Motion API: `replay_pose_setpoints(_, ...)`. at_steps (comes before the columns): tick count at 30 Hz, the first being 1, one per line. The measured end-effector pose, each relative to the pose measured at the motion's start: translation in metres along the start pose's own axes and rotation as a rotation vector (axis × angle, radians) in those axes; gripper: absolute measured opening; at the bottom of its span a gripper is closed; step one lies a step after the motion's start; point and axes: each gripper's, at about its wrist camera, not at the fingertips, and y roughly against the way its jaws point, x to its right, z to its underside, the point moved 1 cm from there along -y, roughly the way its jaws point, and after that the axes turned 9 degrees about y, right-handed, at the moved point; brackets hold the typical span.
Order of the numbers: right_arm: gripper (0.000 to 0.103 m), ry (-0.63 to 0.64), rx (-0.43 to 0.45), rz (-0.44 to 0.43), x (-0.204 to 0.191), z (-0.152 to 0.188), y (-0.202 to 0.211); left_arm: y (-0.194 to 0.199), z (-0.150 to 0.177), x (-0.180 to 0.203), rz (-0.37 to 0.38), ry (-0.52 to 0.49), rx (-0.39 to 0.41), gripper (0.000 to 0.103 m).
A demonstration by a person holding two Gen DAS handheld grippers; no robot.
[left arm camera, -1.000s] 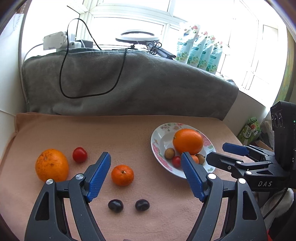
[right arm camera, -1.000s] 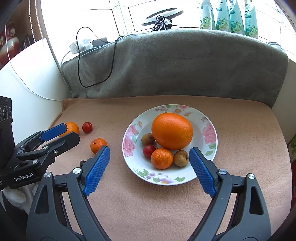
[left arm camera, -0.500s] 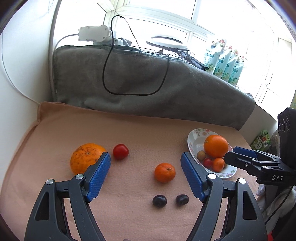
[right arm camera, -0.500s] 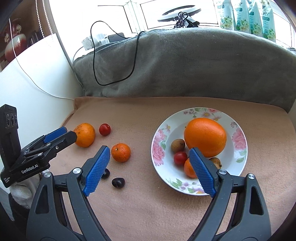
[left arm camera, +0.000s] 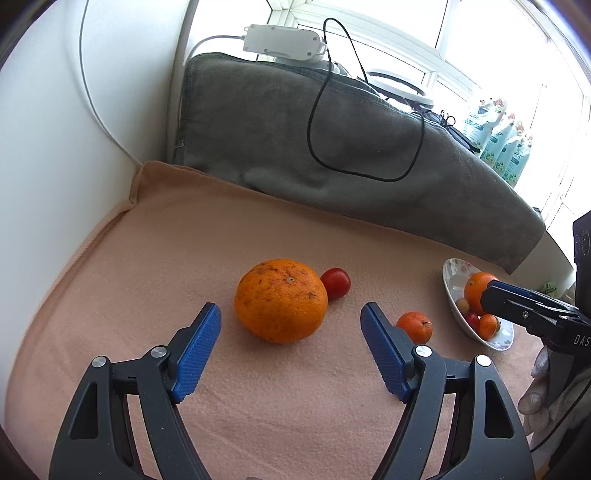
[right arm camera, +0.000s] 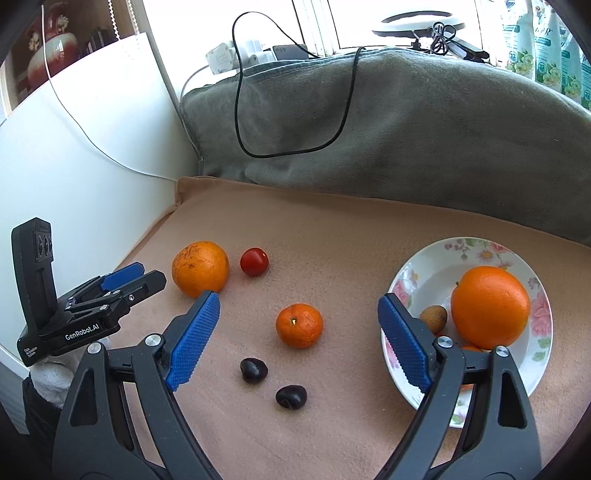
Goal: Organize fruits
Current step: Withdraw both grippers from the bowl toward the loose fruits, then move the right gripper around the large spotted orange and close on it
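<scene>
A home, by a sunny window: a grey blanket (right arm camera: 406,140) heaped beyond the right tool (right arm camera: 299,343), a power strip (left arm camera: 282,40), refill pouches (right arm camera: 546,48) on the sill, a ring light (right arm camera: 417,22), a floral plate (right arm camera: 469,247).

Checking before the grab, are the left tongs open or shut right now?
Open. The left tongs have their blue pads spread wide, the big orange ahead between them, untouched.

Plate (right arm camera: 402,275) fruits partly behind fingers (right arm camera: 404,345)

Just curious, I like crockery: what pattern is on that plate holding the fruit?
The plate is white with pink flowers and green leaves around the rim, clearest in the right wrist view.
</scene>
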Motion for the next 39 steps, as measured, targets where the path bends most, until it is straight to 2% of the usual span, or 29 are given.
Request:
replay_pose_setpoints(11,0.09,0.0,-0.073,-0.06,-0.032,-0.018,-0.044,-0.019,0.002,-0.022,0.019,0.031,-0.045,0.078)
replay_pose_setpoints(24,0.09,-0.079,-0.15,-0.202,-0.055,-0.029,-0.09,-0.037,-0.001,-0.033,0.092,0.074,-0.11,0.078)
replay_pose_setpoints(35,0.09,-0.184,-0.22,-0.304,-0.061,-0.031,-0.123,-0.051,-0.005,-0.036,0.122,0.079,-0.149,0.078)
replay_pose_setpoints(39,0.083,-0.188,-0.23,-0.31,-0.062,-0.031,-0.129,-0.053,-0.006,-0.037,0.131,0.082,-0.155,0.078)
